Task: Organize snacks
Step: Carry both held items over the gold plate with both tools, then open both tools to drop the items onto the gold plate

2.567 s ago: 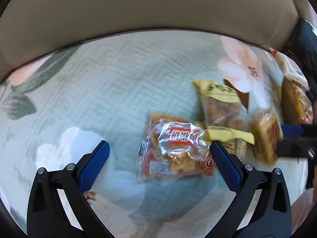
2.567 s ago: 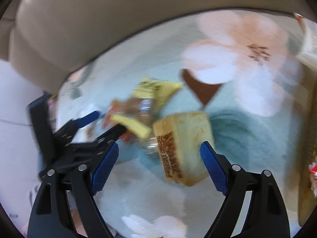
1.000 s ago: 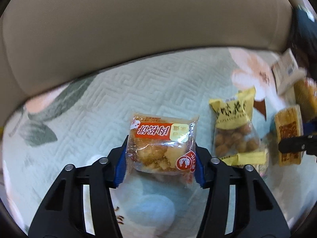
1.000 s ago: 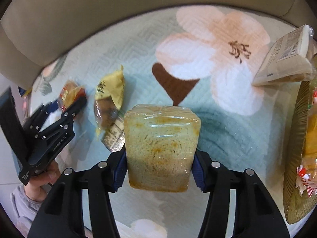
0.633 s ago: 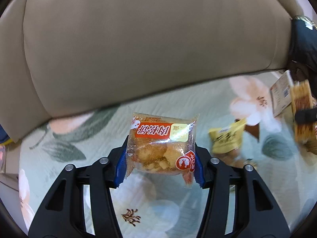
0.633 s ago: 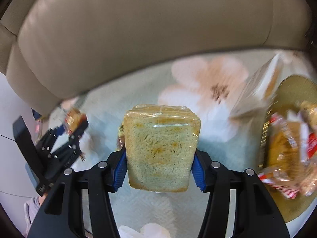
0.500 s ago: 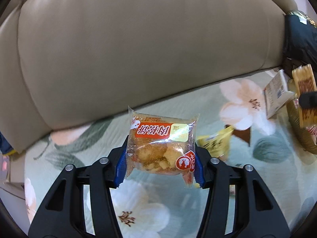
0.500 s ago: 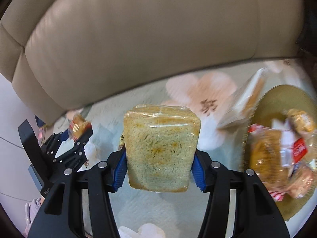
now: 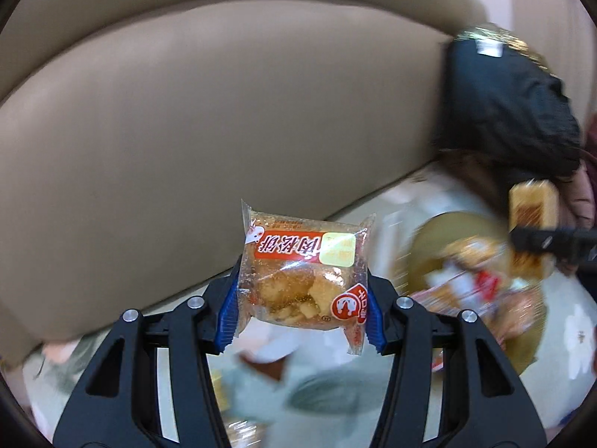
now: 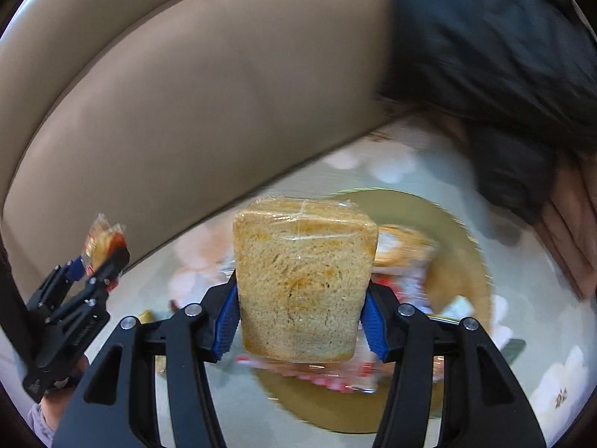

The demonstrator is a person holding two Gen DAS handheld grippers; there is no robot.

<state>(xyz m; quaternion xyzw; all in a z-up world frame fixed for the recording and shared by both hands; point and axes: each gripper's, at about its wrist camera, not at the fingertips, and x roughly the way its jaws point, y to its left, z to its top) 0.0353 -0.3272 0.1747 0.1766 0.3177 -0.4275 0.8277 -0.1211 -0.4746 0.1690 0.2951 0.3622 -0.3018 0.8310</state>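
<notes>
1. Right wrist view: right gripper (image 10: 300, 317) is clamped on a wrapped bread slice (image 10: 304, 280), held upright with its long axis running away from the gripper, blue pads on its two side edges.
2. A gold tray (image 10: 470, 246) lies directly ahead of and below this gripper, on the flowered sofa cover (image 10: 552, 336). It already holds several wrapped snacks (image 10: 403, 257), blurred. The slice hangs over the tray's near half.
3. Left wrist view: left gripper (image 9: 302, 311) is clamped on a clear packet of pastry (image 9: 304, 274) with a red label, held off the cover.
4. From the left gripper the tray (image 9: 436, 231) lies ahead and to the right, well apart. The other gripper (image 9: 552, 240) shows at the tray's far side.
5. Judgement: the right gripper is the nearer one and looks set to release first; the left needs to travel right before its drop.
6. Risk: the heaped tray may let a tall slice tip off. Dark clothing (image 10: 496, 48) lies beyond the tray.
</notes>
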